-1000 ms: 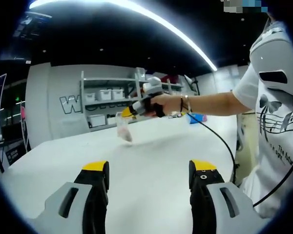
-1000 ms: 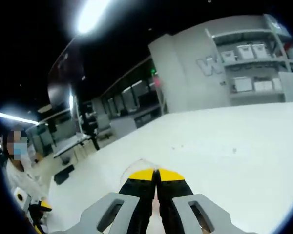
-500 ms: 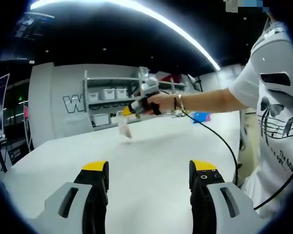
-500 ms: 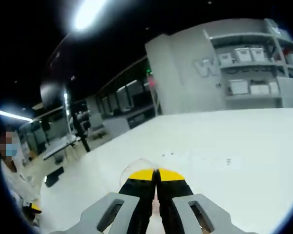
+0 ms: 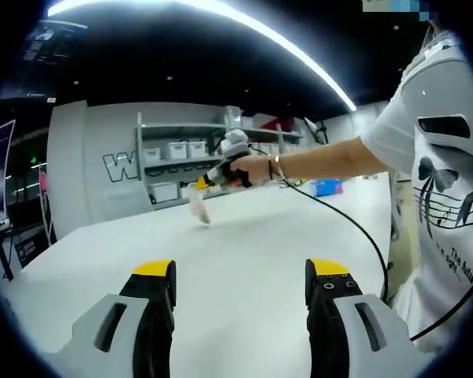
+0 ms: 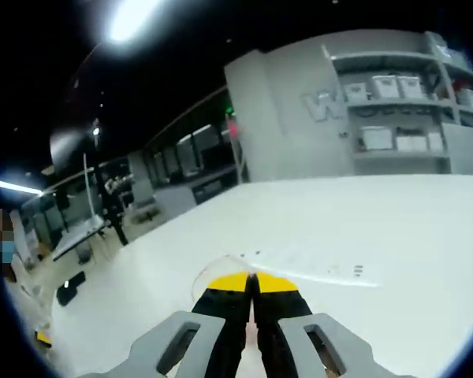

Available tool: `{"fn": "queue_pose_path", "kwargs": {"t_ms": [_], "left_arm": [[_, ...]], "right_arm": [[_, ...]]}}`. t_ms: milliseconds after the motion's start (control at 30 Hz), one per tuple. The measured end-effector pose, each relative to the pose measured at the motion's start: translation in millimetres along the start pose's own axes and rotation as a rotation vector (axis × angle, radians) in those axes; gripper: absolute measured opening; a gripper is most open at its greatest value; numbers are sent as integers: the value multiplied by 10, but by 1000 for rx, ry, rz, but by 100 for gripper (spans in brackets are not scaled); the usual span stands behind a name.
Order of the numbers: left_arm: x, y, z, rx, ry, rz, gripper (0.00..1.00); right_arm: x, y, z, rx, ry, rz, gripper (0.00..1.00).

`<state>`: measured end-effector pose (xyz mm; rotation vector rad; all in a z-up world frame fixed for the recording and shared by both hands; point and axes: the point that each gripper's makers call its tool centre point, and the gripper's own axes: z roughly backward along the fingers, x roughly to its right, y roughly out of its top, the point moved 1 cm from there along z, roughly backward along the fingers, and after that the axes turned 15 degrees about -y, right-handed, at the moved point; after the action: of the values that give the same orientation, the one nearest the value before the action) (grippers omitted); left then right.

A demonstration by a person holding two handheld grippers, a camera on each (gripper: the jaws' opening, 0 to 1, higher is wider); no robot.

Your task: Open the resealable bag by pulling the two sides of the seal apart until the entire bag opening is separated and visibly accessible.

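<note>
In the left gripper view my left gripper (image 5: 240, 277) stands open over the white table (image 5: 244, 244), with nothing between its yellow-tipped fingers. Far ahead, a person's hand holds the right gripper (image 5: 203, 182) above the table, and a small clear resealable bag (image 5: 197, 206) hangs from its tips. In the right gripper view my right gripper (image 6: 251, 282) is shut on the clear bag (image 6: 221, 266), whose thin edge shows just past the yellow tips.
A grey wall with shelves of white bins (image 5: 173, 151) stands behind the table. The person in a white printed shirt (image 5: 449, 197) is at the right, with a black cable (image 5: 355, 228) trailing from the hand. Desks and dark windows (image 6: 181, 165) lie beyond the table.
The right gripper with the hanging bag has drifted slightly left and farther away in the left gripper view. The right gripper view has turned a little. The left gripper stays open.
</note>
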<state>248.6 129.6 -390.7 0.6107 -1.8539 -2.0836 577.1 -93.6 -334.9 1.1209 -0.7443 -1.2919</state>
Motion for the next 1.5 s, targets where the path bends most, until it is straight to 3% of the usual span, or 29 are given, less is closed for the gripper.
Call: {"fn": "queue_pose_path", "kwargs": {"t_ms": [300, 500, 833, 1133, 1500], "left_arm": [[-97, -34, -9, -7, 11, 8, 66], [-128, -35, -34, -3, 10, 13, 66], [-176, -47, -12, -7, 19, 22, 66], [-213, -74, 27, -8, 31, 31, 66], [-236, -81, 38, -7, 31, 31, 65]], "right_arm": [[188, 58, -214, -7, -63, 28, 0], [202, 67, -371, -5, -94, 67, 0], [-89, -43, -657, -3, -86, 138, 0], [-327, -256, -892, -26, -69, 187, 0], [-431, -396, -919, -57, -45, 189, 0]]}}
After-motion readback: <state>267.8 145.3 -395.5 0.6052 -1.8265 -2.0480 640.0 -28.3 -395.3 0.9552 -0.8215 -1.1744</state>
